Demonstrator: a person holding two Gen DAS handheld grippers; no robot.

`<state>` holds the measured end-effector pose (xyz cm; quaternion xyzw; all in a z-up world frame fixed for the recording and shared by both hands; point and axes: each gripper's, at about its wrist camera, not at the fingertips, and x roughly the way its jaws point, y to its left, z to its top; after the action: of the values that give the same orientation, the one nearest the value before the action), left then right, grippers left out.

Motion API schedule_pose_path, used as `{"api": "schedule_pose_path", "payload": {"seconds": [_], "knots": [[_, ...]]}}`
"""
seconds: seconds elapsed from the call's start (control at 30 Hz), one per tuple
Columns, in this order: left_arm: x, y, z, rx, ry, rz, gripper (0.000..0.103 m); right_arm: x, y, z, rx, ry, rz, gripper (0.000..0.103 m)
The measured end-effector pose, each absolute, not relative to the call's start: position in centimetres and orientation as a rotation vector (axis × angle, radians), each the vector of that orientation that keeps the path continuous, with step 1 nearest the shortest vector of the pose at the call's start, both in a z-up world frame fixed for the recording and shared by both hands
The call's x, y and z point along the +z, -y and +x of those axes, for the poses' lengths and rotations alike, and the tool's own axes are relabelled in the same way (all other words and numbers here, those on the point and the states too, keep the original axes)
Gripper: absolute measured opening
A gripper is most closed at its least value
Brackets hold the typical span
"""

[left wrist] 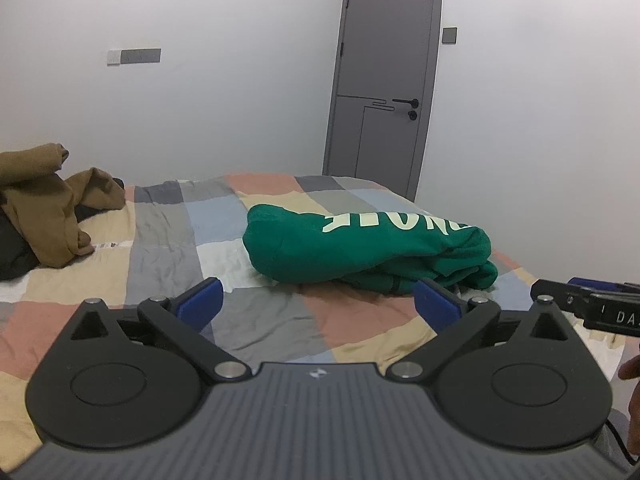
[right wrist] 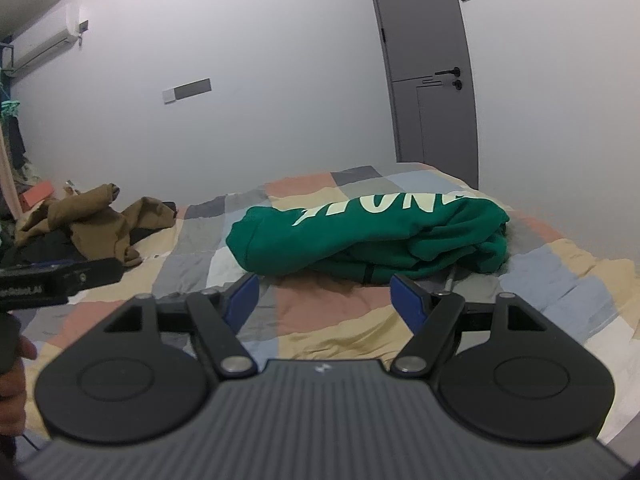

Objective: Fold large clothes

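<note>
Green sweatshirt (left wrist: 360,248) lies folded ahead of my left gripper (left wrist: 316,304) and right gripper (right wrist: 324,300), both open, empty; brown garment (left wrist: 52,204) far left unfolded.

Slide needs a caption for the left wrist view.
Open left claw hovers over a patchwork bedspread, facing a bundled green sweatshirt; brown clothes lie far left.

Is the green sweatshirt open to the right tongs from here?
Probably yes: the right tongs stand open and empty, and only bare patchwork bedspread lies between them and the green sweatshirt.
</note>
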<state>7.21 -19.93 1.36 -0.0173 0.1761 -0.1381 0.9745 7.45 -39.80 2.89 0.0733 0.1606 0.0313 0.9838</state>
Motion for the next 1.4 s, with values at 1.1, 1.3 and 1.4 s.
{"api": "schedule_pose_path", "payload": {"seconds": [1.1,1.3,1.4], "knots": [[2.14,20.36,6.72,-0.259,-0.377,-0.017,0.103,3.22,38.93,7.32,0.013,-0.332,0.089,0.103],[2.08,20.45,6.66,-0.275,-0.382,-0.016,0.103,3.07,38.94,7.26,0.016,-0.346,0.086,0.103],[1.99,20.39,6.66,-0.280,-0.384,-0.024,0.103,3.00,38.85,7.09,0.014,-0.350,0.087,0.103]]}}
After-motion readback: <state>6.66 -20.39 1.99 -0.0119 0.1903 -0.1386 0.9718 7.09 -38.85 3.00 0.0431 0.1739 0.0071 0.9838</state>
